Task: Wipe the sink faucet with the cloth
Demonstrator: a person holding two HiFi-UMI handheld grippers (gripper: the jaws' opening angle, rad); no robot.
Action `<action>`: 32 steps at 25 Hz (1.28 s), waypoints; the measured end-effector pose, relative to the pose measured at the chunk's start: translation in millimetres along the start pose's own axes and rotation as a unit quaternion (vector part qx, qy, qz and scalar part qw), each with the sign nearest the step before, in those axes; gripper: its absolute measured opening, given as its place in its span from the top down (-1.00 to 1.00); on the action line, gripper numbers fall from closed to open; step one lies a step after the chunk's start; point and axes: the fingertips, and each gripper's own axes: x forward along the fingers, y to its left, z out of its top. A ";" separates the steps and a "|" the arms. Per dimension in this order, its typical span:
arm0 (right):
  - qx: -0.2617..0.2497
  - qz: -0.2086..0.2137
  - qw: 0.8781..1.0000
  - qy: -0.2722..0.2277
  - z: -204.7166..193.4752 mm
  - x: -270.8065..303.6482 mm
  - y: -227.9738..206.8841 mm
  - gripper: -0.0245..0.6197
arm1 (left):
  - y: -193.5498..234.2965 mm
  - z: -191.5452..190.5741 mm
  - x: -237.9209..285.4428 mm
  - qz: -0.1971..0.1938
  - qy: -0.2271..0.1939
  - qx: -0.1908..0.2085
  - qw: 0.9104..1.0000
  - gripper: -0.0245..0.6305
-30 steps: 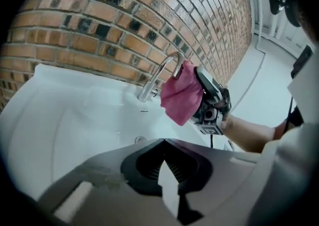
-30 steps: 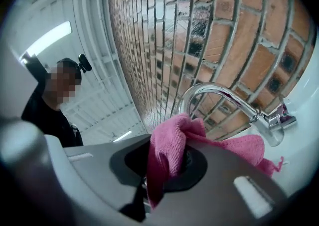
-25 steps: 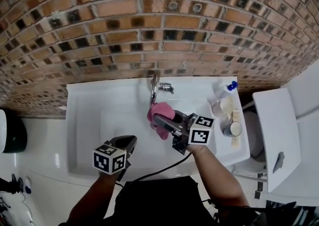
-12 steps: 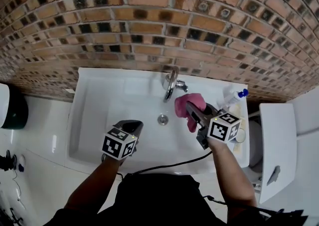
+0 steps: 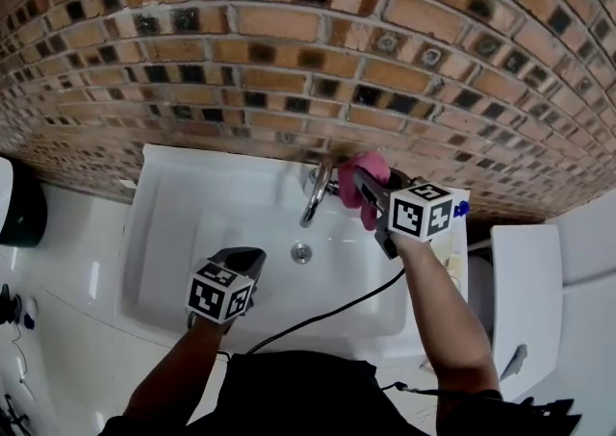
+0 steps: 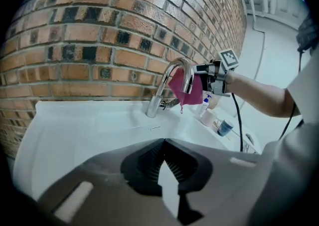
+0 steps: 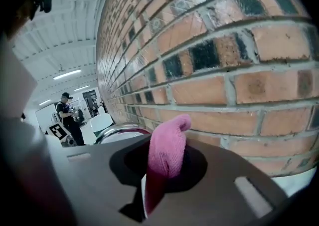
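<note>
Right claw clamps pink cloth beside faucet; left claw closed, above white sink.

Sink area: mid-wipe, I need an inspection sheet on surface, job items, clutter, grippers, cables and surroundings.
Surface: white sink; basin holds only its drain.
Job's things: chrome faucet upright at the back; pink cloth at its arch, contact unclear.
Clutter: blue-capped bottle and small containers on the right ledge.
Grippers: right gripper shut on the cloth; left gripper shut, empty, over the sink's front.
Cables: black cable trails from the right gripper across the sink's front edge.
Surroundings: brick wall behind; dark bin at left.
</note>
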 end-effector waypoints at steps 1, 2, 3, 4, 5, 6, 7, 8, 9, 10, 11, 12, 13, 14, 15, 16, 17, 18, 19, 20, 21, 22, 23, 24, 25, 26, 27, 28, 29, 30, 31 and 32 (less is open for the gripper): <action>0.009 0.002 1.000 0.005 -1.2 9.2 -5.1 0.78 | 1.5 -0.2 -0.7 0.003 0.000 -0.004 1.000 0.91; 0.015 0.004 1.000 0.009 -2.6 18.5 -9.9 0.78 | 3.2 -0.7 -1.5 0.006 0.001 -0.008 1.000 0.91; 0.022 0.006 1.000 0.014 -3.8 27.8 -14.5 0.78 | 4.8 -1.2 -2.3 0.010 0.002 -0.011 1.000 0.91; 0.030 0.011 0.999 0.020 -5.0 37.1 -18.3 0.78 | 5.9 -1.9 -3.1 0.013 0.002 -0.016 1.000 0.91; 0.041 0.018 0.999 0.026 -6.8 46.4 -20.9 0.78 | 6.8 -3.0 -3.7 0.015 0.002 -0.021 1.000 0.91; 0.056 0.028 0.997 0.034 -8.9 55.5 -22.0 0.78 | 7.5 -4.5 -4.2 0.018 0.003 -0.026 1.000 0.91; 0.071 0.039 0.996 0.041 -11.0 64.0 -22.0 0.78 | 8.2 -6.4 -4.8 0.020 0.003 -0.031 0.999 0.91; 0.087 0.050 0.994 0.046 -12.6 71.8 -21.6 0.78 | 8.8 -8.4 -5.3 0.023 0.004 -0.035 0.999 0.91; 0.102 0.058 0.992 0.051 -14.0 78.9 -21.6 0.78 | 9.3 -10.2 -5.8 0.025 0.004 -0.039 0.999 0.91; 0.116 0.064 0.990 0.055 -15.5 85.2 -22.5 0.78 | 9.7 -12.0 -6.3 0.027 0.004 -0.043 0.999 0.91; 0.129 0.070 0.988 0.058 -17.0 90.8 -24.0 0.78 | 10.2 -13.6 -6.7 0.029 0.003 -0.047 0.998 0.91; 0.143 0.076 0.985 0.061 -18.2 95.6 -25.5 0.78 | 10.9 -15.2 -7.0 0.030 0.003 -0.051 0.998 0.91; 0.159 0.084 0.982 0.060 -18.5 99.9 -26.4 0.78 | 12.0 -16.8 -7.4 0.031 0.002 -0.057 0.998 0.91; 0.178 0.093 0.978 0.056 -17.9 103.7 -26.8 0.78 | 13.6 -18.3 -8.1 0.032 0.001 -0.063 0.997 0.91; 0.198 0.102 0.974 0.050 -16.4 106.8 -26.6 0.78 | 15.6 -19.8 -9.0 0.034 0.000 -0.068 0.997 0.91; 0.217 0.109 0.969 0.044 -14.6 109.1 -26.5 0.78 | 17.6 -21.1 -9.8 0.036 0.000 -0.071 0.997 0.91; 0.233 0.112 0.965 0.039 -13.1 110.2 -27.3 0.78 | 19.3 -22.2 -10.6 0.038 0.000 -0.074 0.997 0.91; 0.244 0.113 0.962 0.037 -12.0 110.7 -28.5 0.78 | 20.7 -23.2 -11.1 0.040 -0.001 -0.076 0.996 0.91; 0.251 0.113 0.961 0.037 -11.3 111.0 -29.8 0.78 | 21.9 -24.2 -11.6 0.041 -0.001 -0.078 0.996 0.91; 0.254 0.112 0.960 0.037 -11.0 111.1 -31.3 0.78 | 23.0 -25.2 -11.9 0.041 -0.001 -0.079 0.996 0.91; 0.254 0.113 0.960 0.037 -9.9 111.1 -32.0 0.78 | 24.0 -26.4 -12.0 0.042 -0.001 -0.081 0.996 0.91; 0.252 0.118 0.960 0.035 -7.6 111.0 -30.8 0.78 | 24.6 -27.4 -12.1 0.041 -0.001 -0.081 0.996 0.91; 0.249 0.125 0.960 0.033 -4.0 110.0 -27.9 0.78 | 24.8 -27.9 -11.9 0.040 0.000 -0.081 0.996 0.91; 0.243 0.131 0.961 0.032 0.5 107.8 -23.6 0.78 | 24.3 -27.6 -11.2 0.038 -0.001 -0.080 0.996 0.91; 0.235 0.136 0.962 0.032 5.9 104.9 -17.4 0.78 | 23.2 -26.4 -10.0 0.035 -0.002 -0.078 0.996 0.91; 0.222 0.147 0.963 0.033 12.5 102.0 -8.4 0.78 | 21.9 -24.8 -8.8 0.030 -0.003 -0.076 0.997 0.91; 0.205 0.161 0.965 0.034 19.4 99.8 2.4 0.78 | 20.7 -23.7 -8.1 0.026 -0.005 -0.073 0.997 0.91; 0.184 0.172 0.967 0.036 24.6 98.0 12.2 0.78 | 19.8 -23.3 -8.0 0.023 -0.005 -0.070 0.997 0.91; 0.163 0.176 0.970 0.042 27.4 96.0 19.5 0.78 | 19.3 -23.6 -8.4 0.019 -0.006 -0.067 0.998 0.91; 0.142 0.176 0.973 0.049 28.6 93.6 25.2 0.79 | 19.0 -23.8 -9.1 0.017 -0.006 -0.065 0.998 0.91; 0.121 0.173 0.976 0.056 29.4 90.8 30.0 0.78 | 18.9 -23.9 -9.7 0.015 -0.006 -0.062 0.998 0.91; 0.100 0.170 0.978 0.063 30.2 88.1 34.3 0.78 | 19.0 -23.7 -10.2 0.013 -0.006 -0.059 0.998 0.91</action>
